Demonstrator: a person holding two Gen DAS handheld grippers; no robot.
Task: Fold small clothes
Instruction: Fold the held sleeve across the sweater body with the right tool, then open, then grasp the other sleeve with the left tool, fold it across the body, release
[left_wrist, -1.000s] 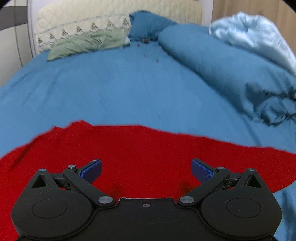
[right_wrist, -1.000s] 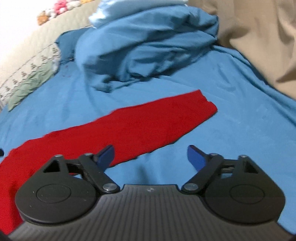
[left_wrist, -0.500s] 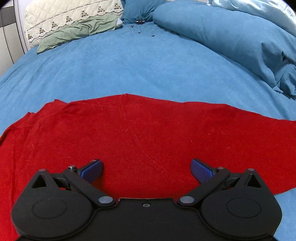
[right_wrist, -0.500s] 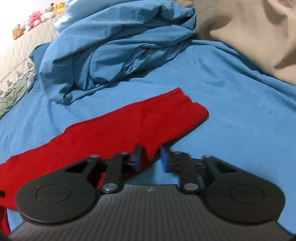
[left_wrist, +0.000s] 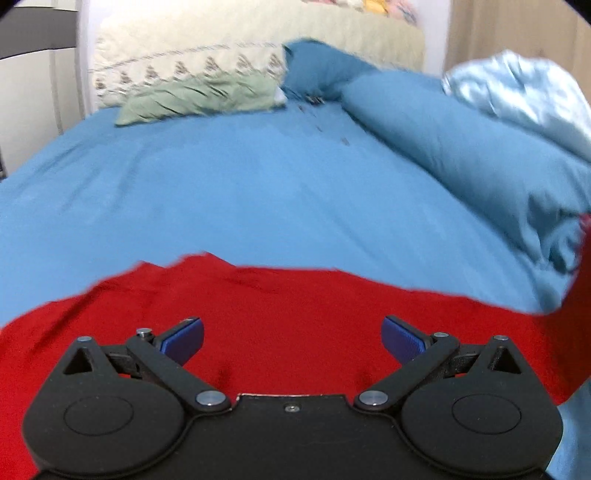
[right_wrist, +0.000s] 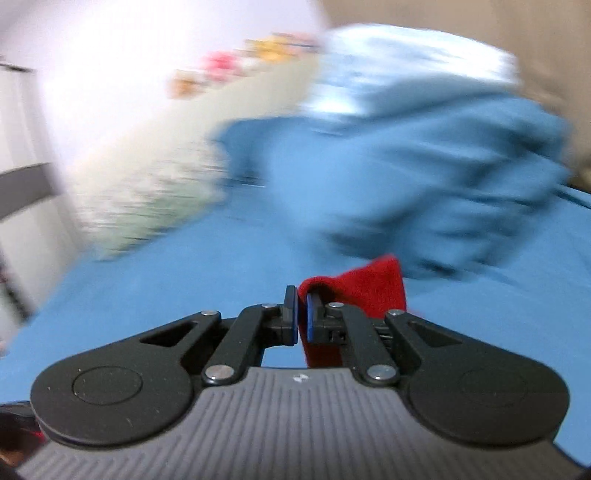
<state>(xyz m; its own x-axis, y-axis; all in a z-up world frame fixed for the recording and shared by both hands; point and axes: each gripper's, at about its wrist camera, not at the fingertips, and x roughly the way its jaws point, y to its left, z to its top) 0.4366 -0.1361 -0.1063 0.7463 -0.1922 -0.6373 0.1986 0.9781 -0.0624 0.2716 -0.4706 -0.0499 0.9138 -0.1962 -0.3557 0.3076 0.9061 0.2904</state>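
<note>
Two tools work one soft red knitted garment (left_wrist: 295, 332) spread across a bed covered by a blue sheet (left_wrist: 258, 192). Most of the garment lies flat on the sheet directly under and ahead of the left tool (left_wrist: 291, 338), whose blue-padded jaws stand wide apart with nothing between them; it hangs over the cloth, tilted downward, without pinching it. That placement looks deliberate: a free tool above the body of the garment can pin or catch the cloth while the other end is carried over.

From the right wrist view, the right tool (right_wrist: 301, 317) is clamped on one end of the garment. The red cloth (right_wrist: 369, 288) passes between the pads, bunches to the right of the jaws and hangs below them. In the left wrist view a strip of red rises at the far right edge (left_wrist: 580, 288), lifted off the sheet, which fits that end being held up. Gripping an end rather than the middle suits a fold, since the end can be laid back over the flat part.

The right wrist view is heavily smeared, so the hand carrying that tool appears to be in quick motion, pointing only slightly downward toward the head of the bed. A rumpled blue duvet (left_wrist: 461, 155) with a pale blue satin cover (left_wrist: 517, 92) lies beyond, and a cream quilted headboard (left_wrist: 240, 40) behind a green pillow (left_wrist: 199, 99). My judgement is that the fold has just begun.
</note>
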